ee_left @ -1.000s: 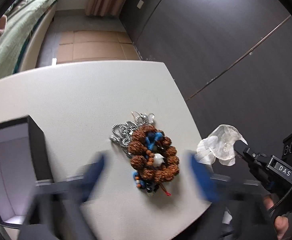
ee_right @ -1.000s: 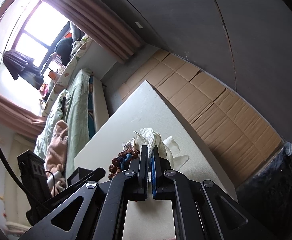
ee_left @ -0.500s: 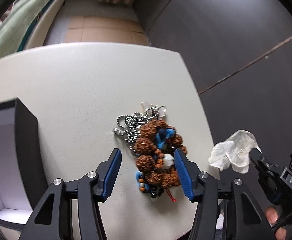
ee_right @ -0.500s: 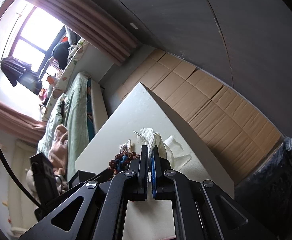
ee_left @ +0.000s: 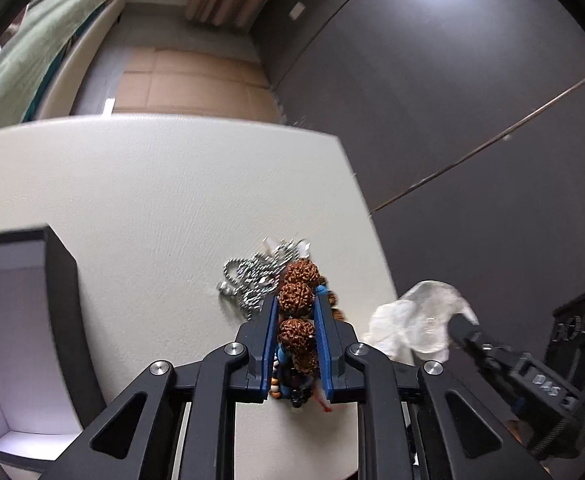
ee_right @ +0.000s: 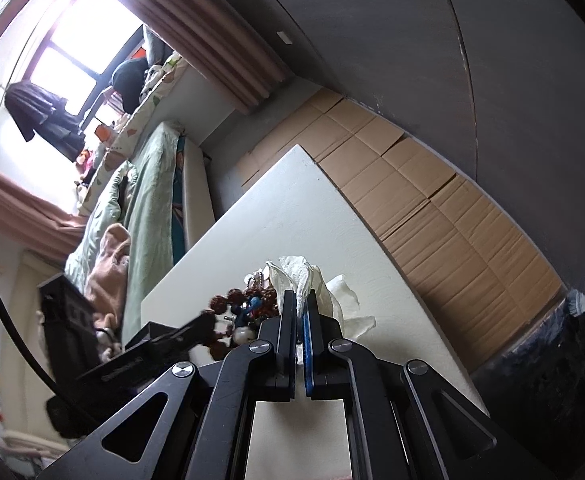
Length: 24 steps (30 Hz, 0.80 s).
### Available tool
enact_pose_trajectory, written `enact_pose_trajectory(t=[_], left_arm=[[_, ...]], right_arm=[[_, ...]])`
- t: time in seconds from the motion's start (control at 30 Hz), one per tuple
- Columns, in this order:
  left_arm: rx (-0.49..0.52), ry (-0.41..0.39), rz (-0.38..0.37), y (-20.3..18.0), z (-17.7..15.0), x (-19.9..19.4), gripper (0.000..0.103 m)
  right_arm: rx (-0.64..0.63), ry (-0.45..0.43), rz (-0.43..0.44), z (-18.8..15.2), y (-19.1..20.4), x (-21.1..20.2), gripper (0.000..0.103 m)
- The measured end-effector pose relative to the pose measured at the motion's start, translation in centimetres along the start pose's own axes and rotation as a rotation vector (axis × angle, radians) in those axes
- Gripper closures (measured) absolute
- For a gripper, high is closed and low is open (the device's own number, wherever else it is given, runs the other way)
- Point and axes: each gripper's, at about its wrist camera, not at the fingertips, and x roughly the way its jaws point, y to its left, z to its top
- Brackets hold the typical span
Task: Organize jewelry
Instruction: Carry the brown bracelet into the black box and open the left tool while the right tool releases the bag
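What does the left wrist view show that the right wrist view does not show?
Only the left wrist view shows the open dark box at the table's left side, the silver chain beside the beads, and the left gripper with its fingers closing on the brown bead bracelet.

Only the right wrist view shows the bright window, the bed, and the right gripper shut on the white tissue.

Both show the white table, the bracelet and the tissue.

The left gripper [ee_left: 295,312] is angling downward, its jaws closing around brown beads; the right gripper [ee_right: 300,306] is pinching white tissue, fully closed.
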Motion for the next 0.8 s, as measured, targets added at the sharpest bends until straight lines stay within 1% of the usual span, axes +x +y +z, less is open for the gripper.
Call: enact_pose_trajectory(t=[0.07, 0.23, 0.43, 0.57, 0.63, 0.73, 0.8], left_arm=[[0.007, -0.029, -0.029, -0.4, 0.2, -1.2, 0.085], [0.017, -0.098, -0.070, -1.0, 0.6, -4.0, 0.085], [0.002, -0.187, -0.073, -0.2, 0.8, -8.1, 0.085], [-0.015, -0.242, -0.050, 0.9, 1.0, -11.2, 0.085], [-0.022, -0.269, -0.035, 1.3, 1.2, -12.2, 0.085], [-0.050, -0.317, -0.012, 2.4, 0.9, -14.7, 0.085], [-0.059, -0.333, 0.003, 3.0, 1.0, -15.3, 0.085]], right_arm=[[-0.006, -0.003, -0.003, -0.1, 0.4, 0.1, 0.099], [-0.033, -0.010, -0.003, -0.4, 1.6, 0.5, 0.099], [-0.090, -0.036, 0.013, -1.0, 3.8, 0.6, 0.099], [-0.124, -0.035, 0.052, -1.4, 5.5, 0.9, 0.099], [-0.139, -0.031, 0.076, -1.6, 6.5, 1.2, 0.099], [-0.160, -0.032, 0.125, -2.0, 8.0, 1.4, 0.099], [-0.182, -0.043, 0.160, -2.4, 9.4, 1.5, 0.099]])
